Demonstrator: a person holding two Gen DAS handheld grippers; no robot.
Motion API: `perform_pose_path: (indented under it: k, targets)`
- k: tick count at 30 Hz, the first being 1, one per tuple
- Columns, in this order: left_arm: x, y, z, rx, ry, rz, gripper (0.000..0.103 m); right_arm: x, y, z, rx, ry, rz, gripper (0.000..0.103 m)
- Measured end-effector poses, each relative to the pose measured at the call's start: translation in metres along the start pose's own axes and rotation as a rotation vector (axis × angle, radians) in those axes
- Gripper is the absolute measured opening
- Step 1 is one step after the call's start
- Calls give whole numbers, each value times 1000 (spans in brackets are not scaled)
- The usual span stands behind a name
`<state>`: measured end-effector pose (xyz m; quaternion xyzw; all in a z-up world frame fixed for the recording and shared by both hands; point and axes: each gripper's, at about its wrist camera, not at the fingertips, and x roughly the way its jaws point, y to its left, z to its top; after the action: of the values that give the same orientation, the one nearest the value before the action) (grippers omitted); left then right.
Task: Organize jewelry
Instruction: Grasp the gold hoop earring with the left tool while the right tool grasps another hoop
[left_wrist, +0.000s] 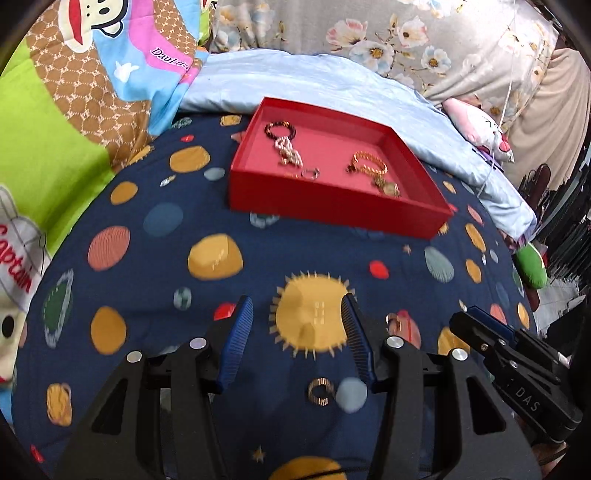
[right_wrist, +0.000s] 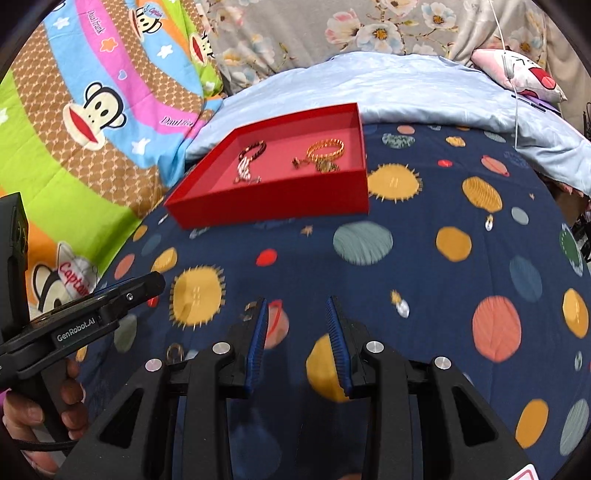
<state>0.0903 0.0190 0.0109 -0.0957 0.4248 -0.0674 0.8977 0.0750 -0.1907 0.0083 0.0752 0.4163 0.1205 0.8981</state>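
Observation:
A red tray (left_wrist: 332, 212) (right_wrist: 280, 201) sits on the navy planet-print bedspread. In it lie a dark bead bracelet (left_wrist: 279, 130) (right_wrist: 252, 148), a pale pearl piece (left_wrist: 289, 152) (right_wrist: 243, 170), a small ring (left_wrist: 310, 173) and a gold chain bracelet (left_wrist: 369, 166) (right_wrist: 325, 148). A gold ring (left_wrist: 321, 392) lies on the spread between my left gripper's fingers, near their base. Another ring (left_wrist: 393, 321) (right_wrist: 175, 352) lies just right of the left gripper. My left gripper (left_wrist: 297, 304) is open and empty. My right gripper (right_wrist: 297, 304) is open and empty, low over the spread.
A cartoon monkey quilt (left_wrist: 74, 110) (right_wrist: 92, 110) is bunched at the left. A light blue sheet (left_wrist: 332, 85) (right_wrist: 406, 88) and floral fabric lie behind the tray. A pink plush (right_wrist: 517, 70) sits far right. The bed edge drops off at the right (left_wrist: 535, 258).

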Motion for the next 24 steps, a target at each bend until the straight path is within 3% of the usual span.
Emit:
perform_pose_path:
  k: [14,24]
  targets:
    - [-7,-7,-45,42,46,6,54,-11,4,-39,-18,48,-11,32]
    - [4,-25,-55,129,50,93,50,-13,1,-42,-11,53,-18,32]
